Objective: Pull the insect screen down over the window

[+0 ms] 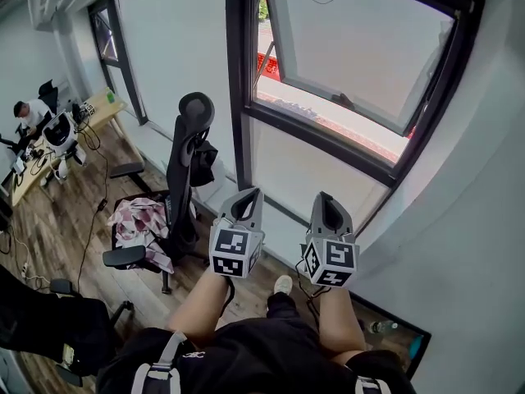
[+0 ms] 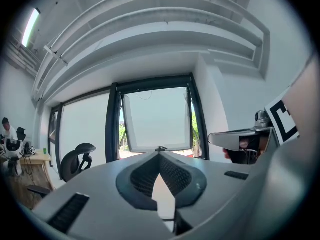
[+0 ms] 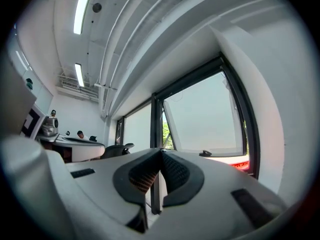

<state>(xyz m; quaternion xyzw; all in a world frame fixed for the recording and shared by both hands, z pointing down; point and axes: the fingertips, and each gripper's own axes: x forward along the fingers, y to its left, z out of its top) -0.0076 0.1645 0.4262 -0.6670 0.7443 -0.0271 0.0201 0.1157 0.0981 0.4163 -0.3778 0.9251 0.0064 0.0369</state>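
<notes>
A dark-framed window (image 1: 246, 97) fills the wall ahead, and its sash (image 1: 353, 48) is swung open outward, with a handle (image 1: 344, 101) on its lower rail. Greenery and a red strip show through the gap, and I see no screen across it. My left gripper (image 1: 248, 195) and right gripper (image 1: 326, 200) are held side by side below the sill, pointing at the window. Both are shut with nothing between the jaws. In the left gripper view the closed tips (image 2: 160, 154) line up under the sash (image 2: 157, 119). The right gripper's tips (image 3: 160, 151) sit beside the window post (image 3: 156, 126).
A black office chair (image 1: 190, 162) with cloth on its seat stands just left of the grippers. Further left, a person sits at a wooden desk (image 1: 49, 146). A large fixed pane (image 1: 176, 64) adjoins the window. A white wall (image 1: 484, 203) closes the right side.
</notes>
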